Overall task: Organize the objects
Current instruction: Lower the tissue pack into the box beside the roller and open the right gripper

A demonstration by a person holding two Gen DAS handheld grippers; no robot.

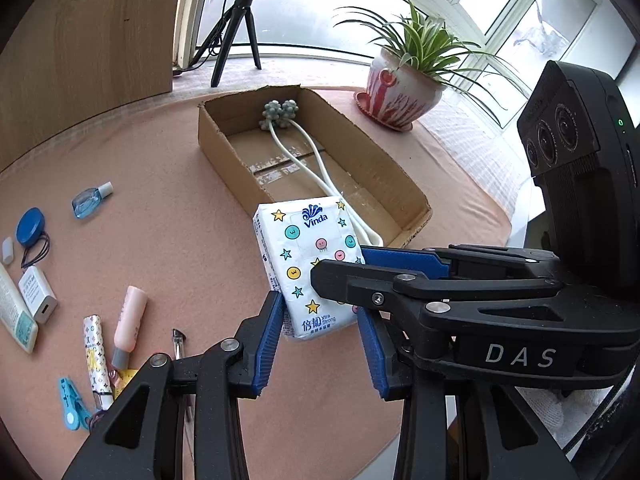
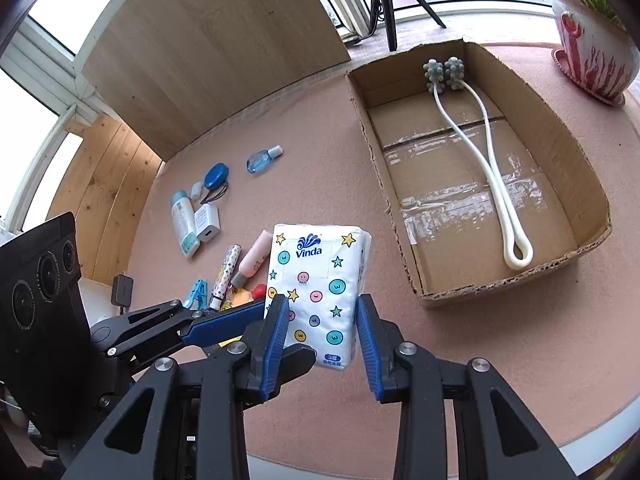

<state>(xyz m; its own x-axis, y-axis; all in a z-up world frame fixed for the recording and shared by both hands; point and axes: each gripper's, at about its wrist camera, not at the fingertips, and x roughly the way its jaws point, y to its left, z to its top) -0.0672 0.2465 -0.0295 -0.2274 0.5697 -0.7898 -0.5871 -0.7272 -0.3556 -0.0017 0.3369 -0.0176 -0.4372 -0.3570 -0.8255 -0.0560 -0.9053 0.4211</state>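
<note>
Both my tongs grip one Vinda tissue pack (image 2: 316, 296), lifted above the pink tabletop (image 2: 480, 360) just short of the cardboard box (image 2: 592, 248): left tongs (image 1: 320, 344) pinch its lower end, right tongs (image 2: 322, 336) its sides. My tongs hide the pack's bottom edge; the box holds a white massager (image 2: 492, 168).

The tissue pack (image 2: 318, 294) is white with stars, round faces and "Vinda" in blue, held off the pink tabletop, upright and slightly tilted, just beside the box (image 2: 592, 184). The box is shallow open cardboard (taped floor) with a white looped massager (image 2: 486, 160) lying lengthwise. Left of it lie small toiletries (image 2: 208, 216), scattered.
</note>
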